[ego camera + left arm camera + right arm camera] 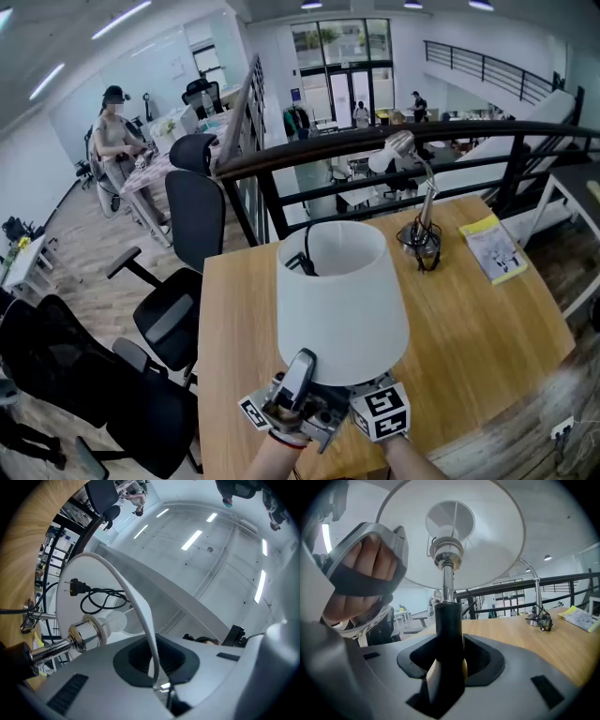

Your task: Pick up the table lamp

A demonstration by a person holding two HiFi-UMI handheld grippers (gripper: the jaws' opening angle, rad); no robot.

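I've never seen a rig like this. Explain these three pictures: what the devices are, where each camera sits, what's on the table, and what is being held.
There is no robot here. A person holds a pair of hand-operated tongs in each hand. The head view comes from a camera on the person's head, looking steeply down. The two gripper views come from cameras riding on the tongs themselves. The left tongs are pinched on the rim of the table lamp's white lampshade. The right tongs are clamped round the same lamp's black stem. Further back on the wooden table are a chrome desk lamp and a yellow-edged booklet.
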